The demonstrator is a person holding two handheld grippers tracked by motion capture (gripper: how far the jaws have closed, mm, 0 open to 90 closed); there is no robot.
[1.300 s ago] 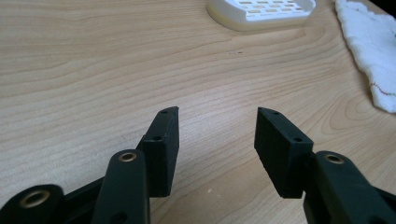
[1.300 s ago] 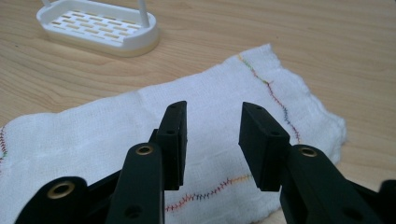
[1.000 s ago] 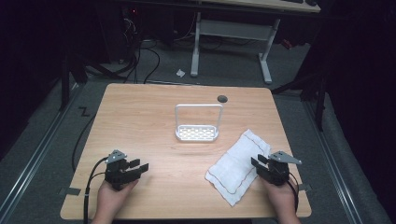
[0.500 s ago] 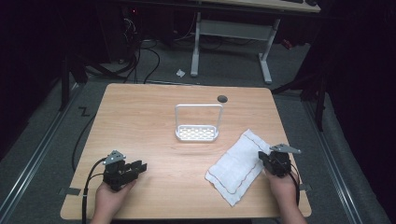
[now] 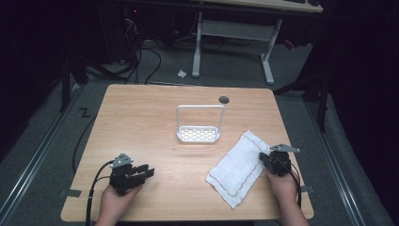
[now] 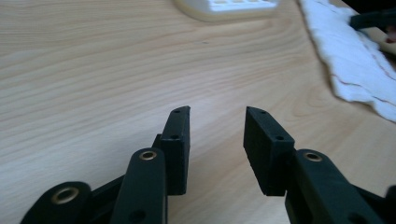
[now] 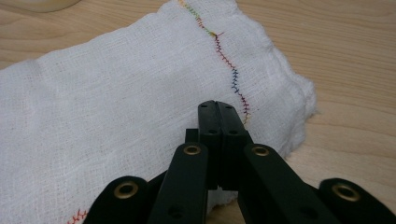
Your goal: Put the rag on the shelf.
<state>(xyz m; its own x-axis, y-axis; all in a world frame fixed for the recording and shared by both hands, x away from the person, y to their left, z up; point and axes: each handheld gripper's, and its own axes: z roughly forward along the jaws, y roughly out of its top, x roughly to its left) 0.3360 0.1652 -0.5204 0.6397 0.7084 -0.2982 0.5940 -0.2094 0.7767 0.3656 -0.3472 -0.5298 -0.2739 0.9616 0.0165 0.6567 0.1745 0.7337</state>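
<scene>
While the left tool (image 5: 139,173) waits low over the bare wood near the surface's (image 5: 141,117) near left corner, all the action sits by the right edge. There the white cloth (image 5: 237,167) lies flat and slantwise, one end toward the near right corner and the other reaching up toward the middle. Lying spread like that, it offers its right-hand hem as the easy place to catch.

And that's just where the right tool (image 5: 272,160) is. It has its jaws pressed tight together, tips down over the cloth just inside the stitched seam. From its own view the jaws are fully closed, but I can't tell whether a pinch of fabric is caught between them or whether they merely rest on top. My read: this is the grab at the edge, done low so the thin weave bunches into the jaws.

The left tool's jaws have just been opening a little. They stand parted with nothing between them, pointing across toward the cloth, most likely ready to take the other end.

The small white tray (image 5: 198,134) with its upright hoop stands apart from the cloth, in the middle toward the far edge.
</scene>
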